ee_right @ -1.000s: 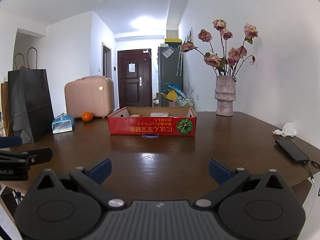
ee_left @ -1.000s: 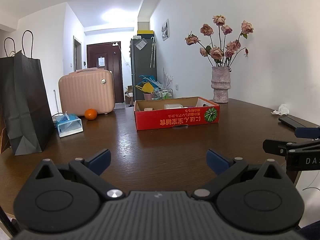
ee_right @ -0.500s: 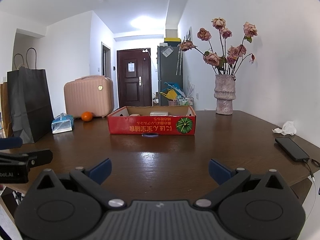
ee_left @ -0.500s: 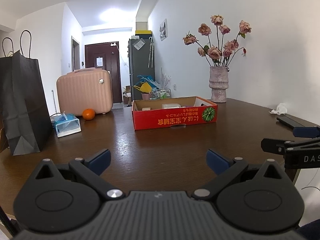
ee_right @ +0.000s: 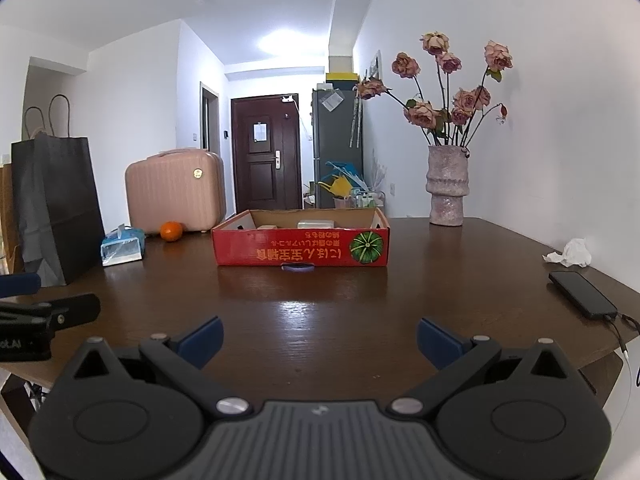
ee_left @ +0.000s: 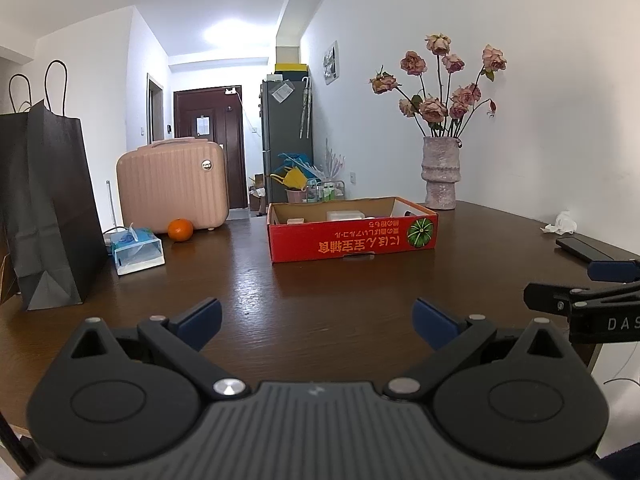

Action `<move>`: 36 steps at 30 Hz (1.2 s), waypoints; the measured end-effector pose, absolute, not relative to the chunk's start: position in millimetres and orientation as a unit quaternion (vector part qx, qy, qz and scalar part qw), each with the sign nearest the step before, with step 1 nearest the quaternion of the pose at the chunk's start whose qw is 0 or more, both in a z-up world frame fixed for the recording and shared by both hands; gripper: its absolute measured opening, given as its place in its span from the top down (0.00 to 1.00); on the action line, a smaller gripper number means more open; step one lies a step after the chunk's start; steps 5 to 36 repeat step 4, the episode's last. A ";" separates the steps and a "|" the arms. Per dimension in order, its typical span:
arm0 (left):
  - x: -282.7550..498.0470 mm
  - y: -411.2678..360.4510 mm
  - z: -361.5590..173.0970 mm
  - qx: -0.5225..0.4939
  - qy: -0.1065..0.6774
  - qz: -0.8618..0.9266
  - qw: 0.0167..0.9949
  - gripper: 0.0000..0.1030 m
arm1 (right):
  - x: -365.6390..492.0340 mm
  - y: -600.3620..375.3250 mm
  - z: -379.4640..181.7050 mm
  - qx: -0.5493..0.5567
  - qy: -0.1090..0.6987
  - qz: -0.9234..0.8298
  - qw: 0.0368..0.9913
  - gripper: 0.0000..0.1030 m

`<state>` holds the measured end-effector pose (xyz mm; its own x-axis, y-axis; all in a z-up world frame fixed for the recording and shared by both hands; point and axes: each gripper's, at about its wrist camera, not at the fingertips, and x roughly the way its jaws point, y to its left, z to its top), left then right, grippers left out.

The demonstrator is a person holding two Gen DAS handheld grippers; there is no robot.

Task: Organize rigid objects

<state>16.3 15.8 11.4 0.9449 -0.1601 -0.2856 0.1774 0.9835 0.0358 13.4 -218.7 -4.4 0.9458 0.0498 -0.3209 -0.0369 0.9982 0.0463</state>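
Grippers first: my left gripper (ee_left: pixel 316 320) and right gripper (ee_right: pixel 318 340) both hang over the near edge of the desk (ee_right: pixel 340 300), jaws spread wide and holding nothing. At twelve o'clock sits the red box (ee_right: pixel 300 250), open on top, with a pale block (ee_right: pixel 315 224) and a tan piece (ee_right: pixel 267 227) showing over its rim; what else lies inside I cannot tell. Out on the desk I see an orange (ee_right: pixel 171 231) and a tissue pack (ee_right: pixel 122 246) at ten o'clock, a black bag (ee_right: pixel 56 200) at nine, a pink case (ee_right: pixel 174 190) behind the orange, a phone (ee_right: pixel 582 294) on its cable at two o'clock with a crumpled tissue (ee_right: pixel 570 254) just beyond, and a vase (ee_right: pixel 446 186) at one. This could be the look before sorting into the box or after it, so I name no target. Whatever I reach for, I judge it wise to come in level with jaws wide, square to the thing's flat sides, close on its middle, lift straight, and keep clear of the vase, the cable and my other gripper.
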 end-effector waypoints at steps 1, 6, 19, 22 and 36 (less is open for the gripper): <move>16.7 15.9 11.1 0.032 0.143 -0.087 0.985 0.00 | 13.1 -218.1 -4.3 0.019 0.162 0.022 0.986 0.00; 16.8 15.1 11.5 0.033 0.144 -0.086 0.985 0.00 | 13.4 -218.1 -5.1 0.020 0.163 0.021 0.986 0.00; 16.8 15.1 11.5 0.033 0.144 -0.086 0.985 0.00 | 13.4 -218.1 -5.1 0.020 0.163 0.021 0.986 0.00; 16.8 15.1 11.5 0.033 0.144 -0.086 0.985 0.00 | 13.4 -218.1 -5.1 0.020 0.163 0.021 0.986 0.00; 16.8 15.1 11.5 0.033 0.144 -0.086 0.985 0.00 | 13.4 -218.1 -5.1 0.020 0.163 0.021 0.986 0.00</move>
